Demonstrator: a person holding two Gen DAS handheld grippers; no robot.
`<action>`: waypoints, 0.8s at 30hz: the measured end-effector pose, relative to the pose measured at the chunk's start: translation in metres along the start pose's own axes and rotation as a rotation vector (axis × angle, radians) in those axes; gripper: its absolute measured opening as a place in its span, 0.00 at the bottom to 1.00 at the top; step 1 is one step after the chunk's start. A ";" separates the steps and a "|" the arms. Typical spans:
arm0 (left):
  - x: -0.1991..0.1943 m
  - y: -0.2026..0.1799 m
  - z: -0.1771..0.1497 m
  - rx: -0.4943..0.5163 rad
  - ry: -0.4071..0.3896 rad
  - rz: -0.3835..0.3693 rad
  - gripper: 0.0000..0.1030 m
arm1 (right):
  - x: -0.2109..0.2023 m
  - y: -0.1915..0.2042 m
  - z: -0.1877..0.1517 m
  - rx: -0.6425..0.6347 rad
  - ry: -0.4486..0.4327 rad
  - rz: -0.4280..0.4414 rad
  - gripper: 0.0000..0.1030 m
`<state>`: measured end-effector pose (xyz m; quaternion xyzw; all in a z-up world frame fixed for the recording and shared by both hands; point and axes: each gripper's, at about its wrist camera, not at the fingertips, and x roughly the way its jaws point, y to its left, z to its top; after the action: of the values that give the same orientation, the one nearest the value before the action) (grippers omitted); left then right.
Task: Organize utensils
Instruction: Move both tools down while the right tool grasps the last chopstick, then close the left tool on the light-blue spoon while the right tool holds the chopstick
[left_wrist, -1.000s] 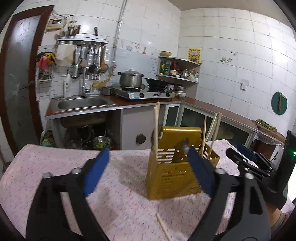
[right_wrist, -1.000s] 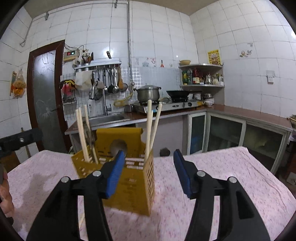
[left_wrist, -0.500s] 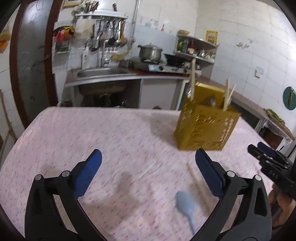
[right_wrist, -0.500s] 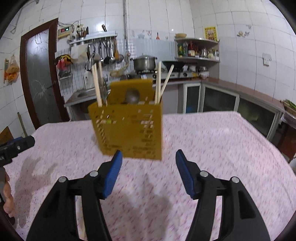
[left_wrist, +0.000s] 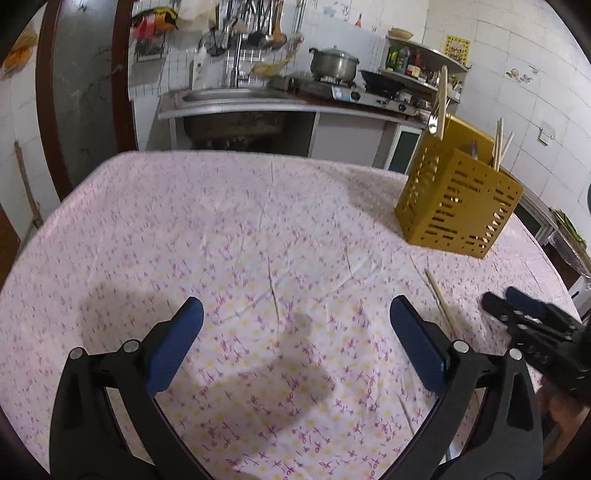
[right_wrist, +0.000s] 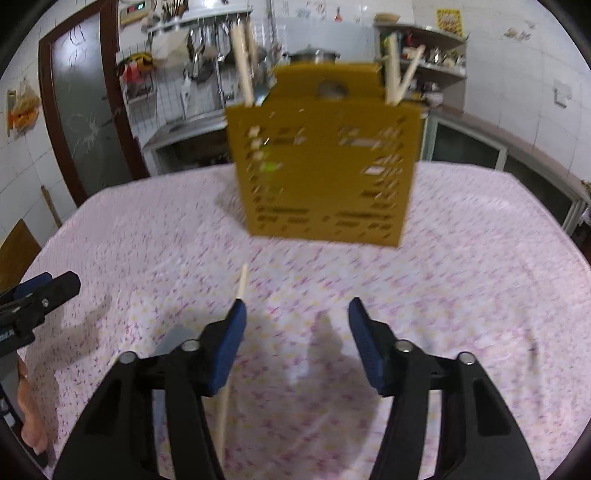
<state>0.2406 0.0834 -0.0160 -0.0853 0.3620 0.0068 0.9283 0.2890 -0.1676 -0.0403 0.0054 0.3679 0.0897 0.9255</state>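
A yellow slotted utensil holder (left_wrist: 456, 201) stands on the table at the far right, with chopsticks and a spoon upright in it. It also shows in the right wrist view (right_wrist: 323, 162). A loose chopstick (left_wrist: 441, 301) lies on the cloth between holder and grippers; it also shows in the right wrist view (right_wrist: 240, 282), partly under the left finger. My left gripper (left_wrist: 295, 339) is open and empty above bare cloth. My right gripper (right_wrist: 295, 341) is open and empty in front of the holder. The right gripper shows in the left wrist view (left_wrist: 532, 328).
The table (left_wrist: 221, 229) has a pink flowered cloth. Behind it are a sink counter (left_wrist: 236, 99), a stove with a pot (left_wrist: 334, 64) and a dark door (left_wrist: 85, 85). A grey shape (right_wrist: 173, 338) lies under my right gripper's left finger.
Both grippers have drawn back from the holder and tilted down toward the table. The left view has swung left, so the holder now sits far right. Both stay open.
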 end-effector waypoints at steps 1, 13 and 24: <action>0.001 -0.001 -0.001 0.001 0.010 -0.001 0.95 | 0.006 0.004 -0.001 -0.005 0.021 -0.002 0.44; 0.004 -0.008 -0.004 0.008 0.041 0.018 0.95 | 0.031 0.032 0.001 -0.054 0.106 0.016 0.34; -0.003 -0.028 -0.011 0.037 0.047 0.011 0.95 | 0.037 0.019 0.007 -0.018 0.102 0.059 0.06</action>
<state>0.2331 0.0544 -0.0172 -0.0663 0.3844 0.0030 0.9208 0.3167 -0.1427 -0.0589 0.0031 0.4133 0.1203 0.9026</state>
